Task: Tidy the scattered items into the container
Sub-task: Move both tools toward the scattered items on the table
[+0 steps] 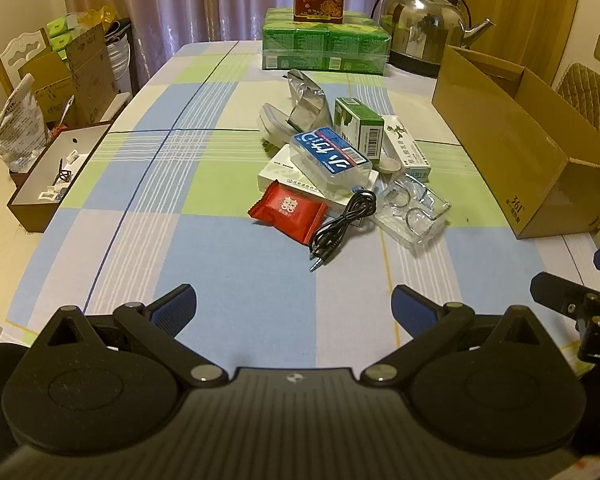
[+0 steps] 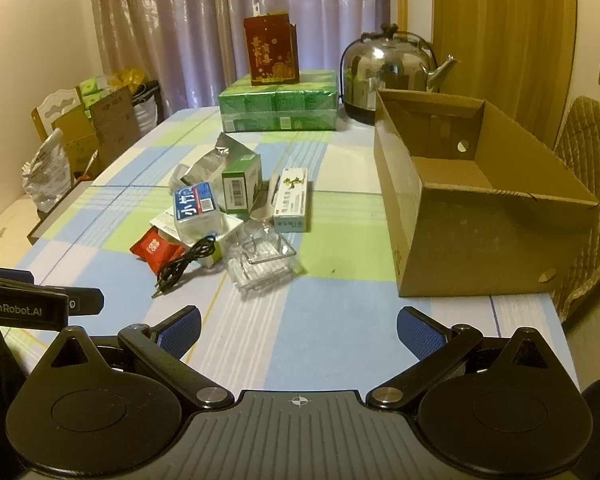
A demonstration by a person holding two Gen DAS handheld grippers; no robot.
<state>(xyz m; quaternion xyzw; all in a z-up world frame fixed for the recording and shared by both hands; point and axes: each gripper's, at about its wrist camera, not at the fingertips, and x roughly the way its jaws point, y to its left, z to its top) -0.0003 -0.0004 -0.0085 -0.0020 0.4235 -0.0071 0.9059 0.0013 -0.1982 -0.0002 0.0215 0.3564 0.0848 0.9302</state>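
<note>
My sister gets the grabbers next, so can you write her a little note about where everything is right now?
Left gripper: open, holding nothing, low over the near end of the table.
Right gripper: open, holding nothing, beside it.
The pile sits mid-table: red packet, black cable, clear tray, blue-label box, green box, foil bag, and a few more under and behind them.
Cardboard box: open on the right side of the table; what shows of its inside is empty.
Done: nothing yet.
Left: move every piece of the pile into the cardboard box.
</note>
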